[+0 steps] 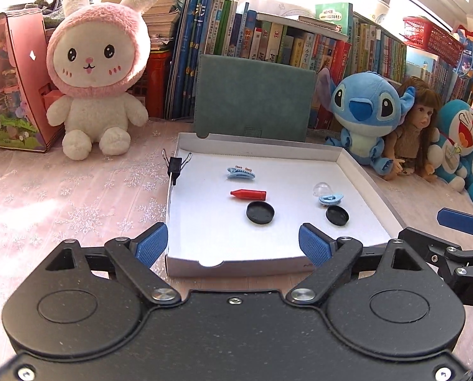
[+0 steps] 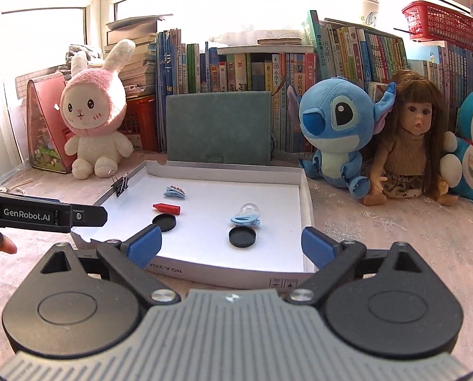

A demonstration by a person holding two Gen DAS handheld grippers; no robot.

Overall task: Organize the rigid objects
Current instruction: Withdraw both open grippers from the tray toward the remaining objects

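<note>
A shallow white cardboard tray (image 1: 360,171) (image 2: 307,209) lies on the table. Inside it are a red crayon-like piece (image 1: 248,194) (image 2: 167,208), two black round lids (image 1: 260,212) (image 1: 337,215) (image 2: 164,222) (image 2: 242,237), two light-blue hair clips (image 1: 240,172) (image 1: 331,198) (image 2: 174,191) (image 2: 245,220) and a clear dome (image 1: 321,188) (image 2: 249,209). A black binder clip (image 1: 175,164) (image 2: 120,184) grips the tray's left wall. My left gripper (image 1: 233,247) stands open at the tray's near edge, nothing between its pads. My right gripper (image 2: 231,247) is open too, empty, over the near edge.
A pink-hooded plush rabbit (image 1: 98,73) (image 2: 93,117), a green folder (image 1: 253,95) (image 2: 219,127), a blue plush (image 1: 365,111) (image 2: 334,127), a doll (image 2: 404,139) and rows of books (image 2: 268,70) line the back. A pink house-shaped box (image 1: 10,82) stands far left.
</note>
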